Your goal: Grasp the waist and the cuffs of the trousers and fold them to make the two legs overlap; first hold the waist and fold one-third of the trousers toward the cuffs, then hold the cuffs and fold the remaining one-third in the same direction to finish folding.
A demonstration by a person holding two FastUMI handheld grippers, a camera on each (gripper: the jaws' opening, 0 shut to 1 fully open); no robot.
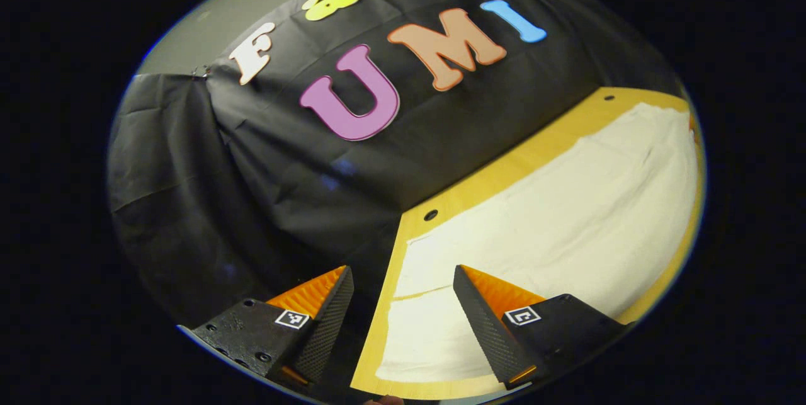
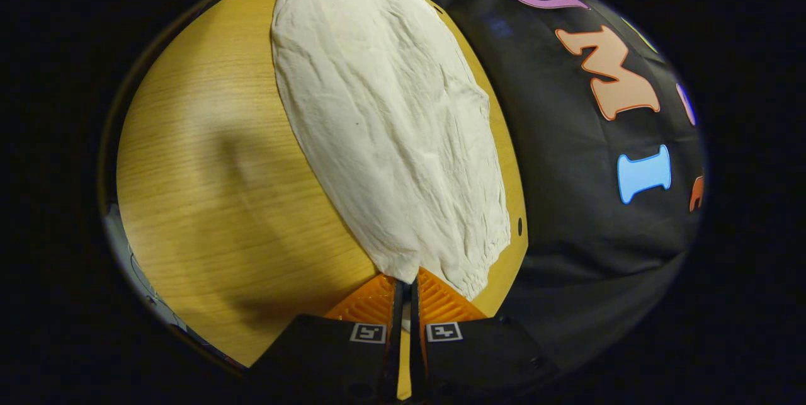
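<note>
Right gripper (image 2: pixel 407 285) is clamping the near corner of cream cotton trousers (image 2: pixel 390 115) stretching toward twelve o'clock; left gripper (image 1: pixel 403 291) is hanging unclenched.

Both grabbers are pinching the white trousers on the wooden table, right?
Not quite. In the left gripper view, the left gripper is open, its fingers apart above the end of the trousers, holding nothing. In the right gripper view, the right gripper is pinched shut on the edge of the white trousers, which lie on the wooden table.
</note>
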